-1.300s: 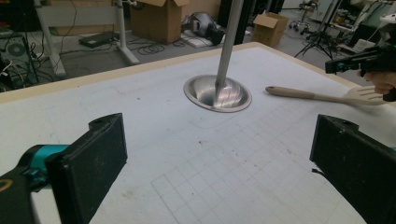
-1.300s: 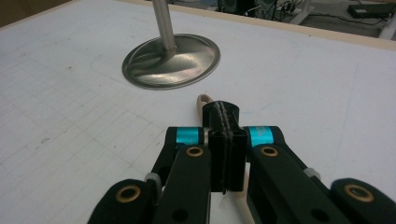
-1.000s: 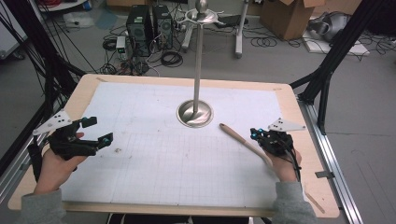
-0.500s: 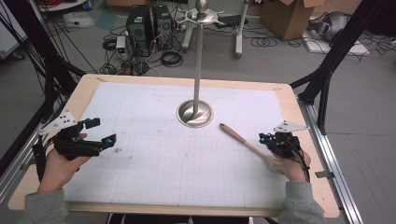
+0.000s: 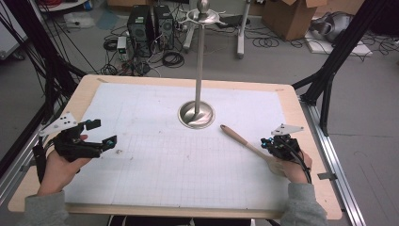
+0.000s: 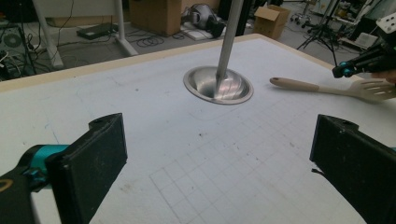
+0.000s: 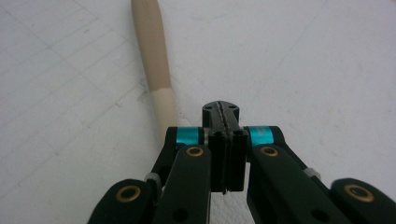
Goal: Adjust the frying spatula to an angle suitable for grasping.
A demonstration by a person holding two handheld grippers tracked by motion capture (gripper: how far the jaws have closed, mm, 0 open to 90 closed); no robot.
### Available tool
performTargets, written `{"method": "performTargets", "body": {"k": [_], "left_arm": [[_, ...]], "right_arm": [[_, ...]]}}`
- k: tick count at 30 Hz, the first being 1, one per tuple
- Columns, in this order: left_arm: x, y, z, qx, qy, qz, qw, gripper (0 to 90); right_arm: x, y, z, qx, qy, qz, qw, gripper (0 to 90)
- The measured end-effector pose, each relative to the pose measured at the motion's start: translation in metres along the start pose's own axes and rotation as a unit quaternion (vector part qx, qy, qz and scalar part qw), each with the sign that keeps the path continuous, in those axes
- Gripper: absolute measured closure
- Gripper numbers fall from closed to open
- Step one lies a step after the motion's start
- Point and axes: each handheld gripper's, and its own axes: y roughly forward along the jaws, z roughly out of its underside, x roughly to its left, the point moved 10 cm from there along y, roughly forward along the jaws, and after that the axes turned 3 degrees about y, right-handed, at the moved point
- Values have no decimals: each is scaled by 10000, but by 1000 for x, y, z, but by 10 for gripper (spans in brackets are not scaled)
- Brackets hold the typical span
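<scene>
Both grippers hover: left gripper [image 5: 104, 133] wide, right gripper [image 5: 265, 142] closed.

A wooden table [image 5: 301, 141] carries a white gridded mat [image 5: 155, 165] that covers most of its top. Beyond and between the two grippers, the round metal base of an upright stand [image 5: 196, 114] sits on the mat. A wooden spatula [image 5: 242, 140] lies flat on it, its handle just beside the right gripper [image 5: 277, 142] and pointing toward the stand.
</scene>
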Motion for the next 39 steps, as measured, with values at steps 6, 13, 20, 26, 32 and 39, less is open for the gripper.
{"method": "performTargets", "body": {"k": [6,13,20,26,32,39], "left_arm": [[0,0,1,20,17,-5,10000,44],[1,1,2,33,7,-16,10000,44],[1,1,2,42,3,-19,10000,44],[2,1,3,49,-4,-27,10000,44],[2,1,2,33,-8,-22,10000,44],[2,2,1,28,-6,3,10000,44]], "right_arm": [[4,4,5,161,-49,-72,9998,900],[8,9,14,476,-78,-119,9988,900],[8,12,21,713,-125,-42,9974,900],[10,10,23,770,81,-110,9969,900],[14,6,26,852,106,-124,9962,900],[22,-2,33,836,264,-207,9959,900]]}}
